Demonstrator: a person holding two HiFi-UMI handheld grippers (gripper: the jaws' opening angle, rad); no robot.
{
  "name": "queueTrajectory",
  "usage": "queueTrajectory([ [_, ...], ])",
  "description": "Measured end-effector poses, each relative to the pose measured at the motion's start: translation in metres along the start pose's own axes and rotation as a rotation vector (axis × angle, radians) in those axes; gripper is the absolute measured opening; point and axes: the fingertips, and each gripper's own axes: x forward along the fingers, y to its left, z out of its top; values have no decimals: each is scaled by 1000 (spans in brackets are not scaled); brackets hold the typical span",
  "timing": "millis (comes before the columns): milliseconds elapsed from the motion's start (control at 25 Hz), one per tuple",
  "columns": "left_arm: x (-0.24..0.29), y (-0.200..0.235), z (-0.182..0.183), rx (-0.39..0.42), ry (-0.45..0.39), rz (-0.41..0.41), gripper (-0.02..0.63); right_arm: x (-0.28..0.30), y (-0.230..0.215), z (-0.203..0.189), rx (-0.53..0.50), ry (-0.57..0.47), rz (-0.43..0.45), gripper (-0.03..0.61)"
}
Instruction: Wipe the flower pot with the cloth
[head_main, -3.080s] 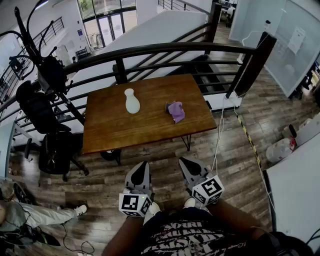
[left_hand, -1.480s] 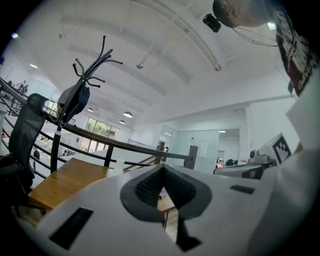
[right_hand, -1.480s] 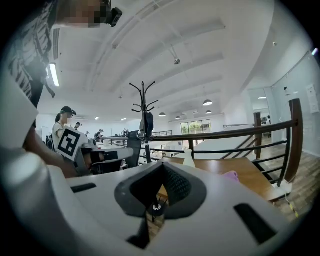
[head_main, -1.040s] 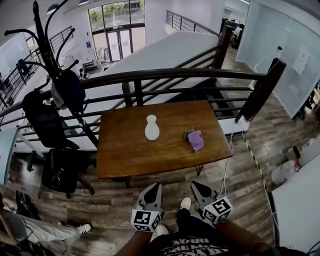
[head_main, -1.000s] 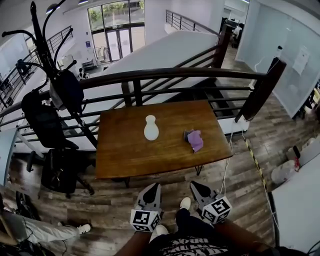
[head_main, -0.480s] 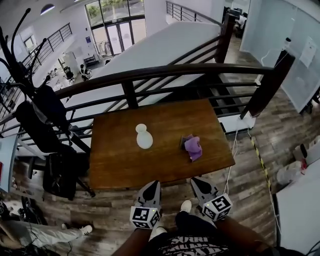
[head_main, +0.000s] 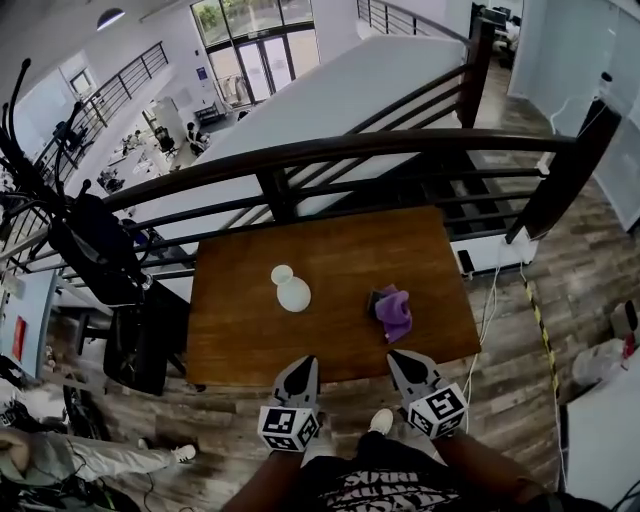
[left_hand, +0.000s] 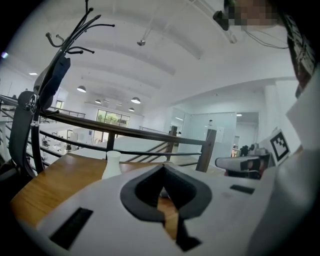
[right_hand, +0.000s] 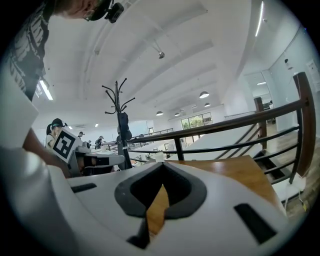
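Only the head view shows both task things: the smooth white flower pot (head_main: 291, 291) stands left on the wooden table (head_main: 240, 335), and the crumpled purple cloth (head_main: 392, 310) lies well apart to its right. At the near edge, the left gripper (head_main: 302, 363) and the right gripper (head_main: 399, 357) are both closed and empty. A dark curved railing (head_main: 380, 148) runs behind the table.

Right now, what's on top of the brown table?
A white flower pot and a crumpled purple cloth sit apart on the table. A dark bit shows at the cloth's left edge; the rest of it is covered.
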Motion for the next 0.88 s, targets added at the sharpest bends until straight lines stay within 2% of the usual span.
queueTrajectory([
  [160,12,1,2,13,1,49,-2,9,-23,3,8,-2,26,-12],
  [480,11,19,12,37,20,107,-2,26,-30,14,5,2,56,-13],
  [880,20,33,15,49,28,96,-2,49,-37,17,9,2,51,-13],
])
